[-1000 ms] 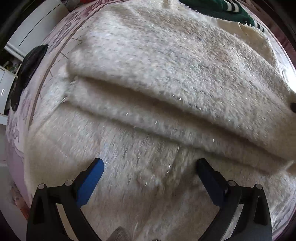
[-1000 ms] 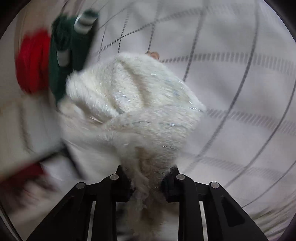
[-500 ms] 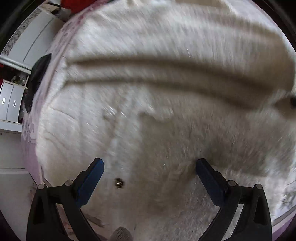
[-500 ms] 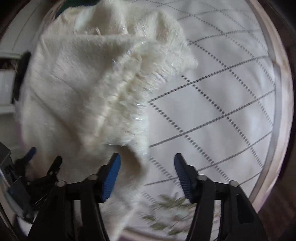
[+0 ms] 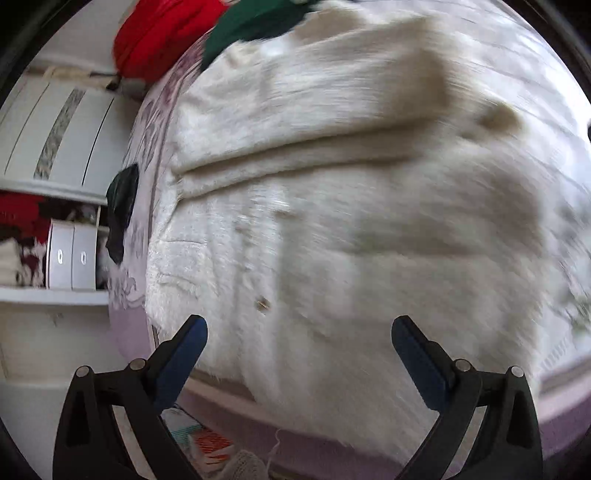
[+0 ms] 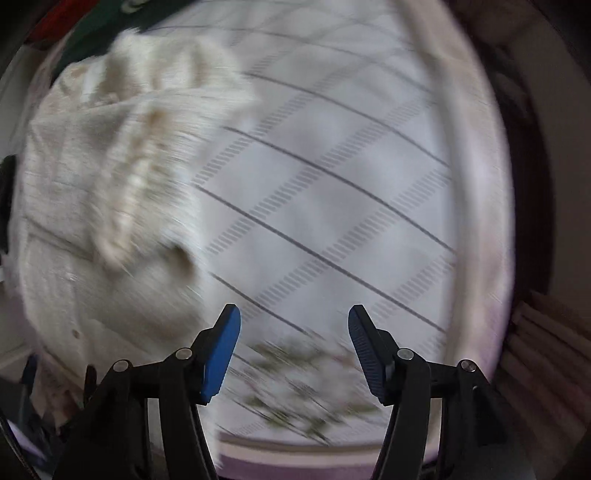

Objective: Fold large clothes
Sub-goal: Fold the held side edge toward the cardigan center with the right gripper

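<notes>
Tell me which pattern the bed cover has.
White bed cover with a dark diamond grid of lines; clearest in the right wrist view.

Sweater (image 5: 351,206) motion-blurred in both views, folds and edges smeared; lower edge runs off behind the left gripper (image 5: 299,332) arms. Red (image 5: 159,33) and green (image 5: 251,22) clothes cut off at top edge. Bedsheet (image 6: 332,192) leaf print at bottom centre too smeared to read.

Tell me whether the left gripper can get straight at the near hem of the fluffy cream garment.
Probably yes. The left gripper is open and empty, and the cream garment lies spread right ahead of it, its near edge hanging over the bed edge between the fingers. Nothing sits in between.
</notes>
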A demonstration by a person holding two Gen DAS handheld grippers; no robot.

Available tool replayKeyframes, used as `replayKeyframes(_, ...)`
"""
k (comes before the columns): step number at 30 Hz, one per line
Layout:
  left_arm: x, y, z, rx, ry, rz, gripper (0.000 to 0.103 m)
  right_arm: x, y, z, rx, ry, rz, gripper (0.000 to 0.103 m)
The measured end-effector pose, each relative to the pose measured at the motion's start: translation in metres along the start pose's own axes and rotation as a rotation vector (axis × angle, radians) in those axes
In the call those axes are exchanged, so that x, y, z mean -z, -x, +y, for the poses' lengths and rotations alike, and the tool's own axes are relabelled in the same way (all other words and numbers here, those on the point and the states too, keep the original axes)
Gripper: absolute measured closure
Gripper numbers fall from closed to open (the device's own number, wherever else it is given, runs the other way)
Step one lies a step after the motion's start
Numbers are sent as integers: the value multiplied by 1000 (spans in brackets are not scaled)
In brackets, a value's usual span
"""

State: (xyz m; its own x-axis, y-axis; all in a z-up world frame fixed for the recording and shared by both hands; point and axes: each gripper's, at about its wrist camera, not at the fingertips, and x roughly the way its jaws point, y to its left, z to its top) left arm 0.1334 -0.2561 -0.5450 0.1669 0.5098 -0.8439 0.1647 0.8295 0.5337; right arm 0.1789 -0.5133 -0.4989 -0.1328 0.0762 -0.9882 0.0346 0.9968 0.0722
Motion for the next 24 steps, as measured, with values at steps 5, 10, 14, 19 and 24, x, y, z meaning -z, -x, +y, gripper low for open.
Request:
replayKeyframes(5, 22, 28, -62, 144, -74, 49, 0, 45, 19, -58, 82, -95, 19, 40)
replayKeyframes(10, 35, 30, -126, 127, -177, 72, 0, 70, 22, -107, 139, -163, 39, 40)
replayKeyframes(14, 40, 6, -135, 80, -177, 118, 0, 67, 22, -117, 145, -200, 33, 40)
replayKeyframes(19, 29, -5, -105, -6, -86, 105, 1, 55, 15, -105, 87, -196, 41, 40)
replayKeyframes(24, 22, -5, -60, 113, 22, 61, 81, 38, -18, -87, -221, -186, 28, 37)
